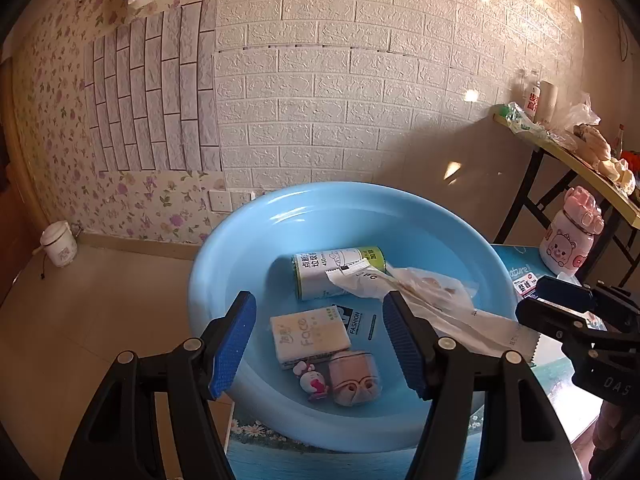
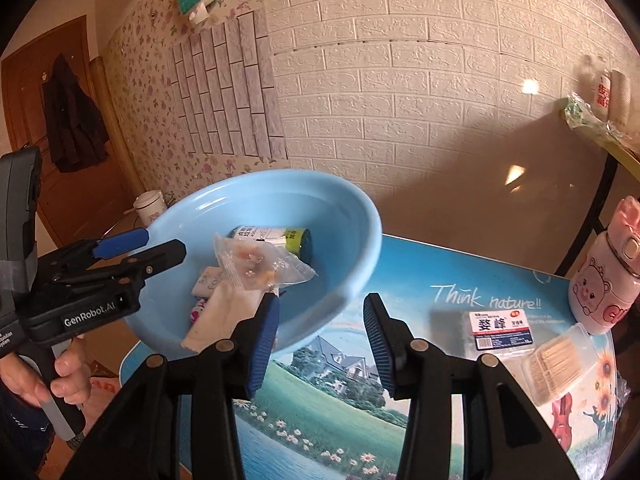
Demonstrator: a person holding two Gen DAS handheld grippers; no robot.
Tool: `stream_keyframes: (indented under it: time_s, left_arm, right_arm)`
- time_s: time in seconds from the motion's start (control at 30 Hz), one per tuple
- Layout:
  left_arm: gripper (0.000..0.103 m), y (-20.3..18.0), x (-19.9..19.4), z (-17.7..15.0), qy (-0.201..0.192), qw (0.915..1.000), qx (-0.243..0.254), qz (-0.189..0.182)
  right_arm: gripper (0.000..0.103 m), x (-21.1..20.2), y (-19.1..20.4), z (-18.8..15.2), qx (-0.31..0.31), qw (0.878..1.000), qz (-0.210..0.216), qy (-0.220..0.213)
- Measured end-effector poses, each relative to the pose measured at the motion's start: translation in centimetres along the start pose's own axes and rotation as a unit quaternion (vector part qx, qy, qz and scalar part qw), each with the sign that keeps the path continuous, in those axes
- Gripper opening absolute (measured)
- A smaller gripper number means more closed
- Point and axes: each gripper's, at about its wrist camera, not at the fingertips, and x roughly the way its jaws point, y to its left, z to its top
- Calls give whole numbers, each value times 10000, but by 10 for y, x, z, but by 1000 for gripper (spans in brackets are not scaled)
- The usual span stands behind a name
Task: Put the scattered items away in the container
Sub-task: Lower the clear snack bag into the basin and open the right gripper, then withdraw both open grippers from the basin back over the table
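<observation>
Lived-in home: floral wallpaper (image 1: 52,128) and foam brick panels (image 1: 320,92) beyond the fingers, coat on wooden door (image 2: 70,116), rice cooker (image 1: 60,243) on the floor.

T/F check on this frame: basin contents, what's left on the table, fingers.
1. The blue basin holds a tissue pack. True.
2. The pink bear bottle lies in the basin. False: it stands on the table.
3. The toothpick box is on the table. True.
4. The right gripper clamps the roll. False: its fingers are empty; the roll lies in the basin.
5. The left gripper is empty. True.
</observation>
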Motion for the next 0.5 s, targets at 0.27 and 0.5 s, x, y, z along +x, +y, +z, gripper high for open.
stream_keyframes:
  time_s: [0.27, 0.5]
  left_arm:
    - [64, -6, -5, 1, -32, 10000, 66, -27]
    - [64, -7, -8, 3, -53, 10000, 53, -28]
  right_arm:
    - [45, -11, -2, -3, 21, 10000, -51, -42]
    - [45, -15, -3, -4, 58, 9999, -86, -37]
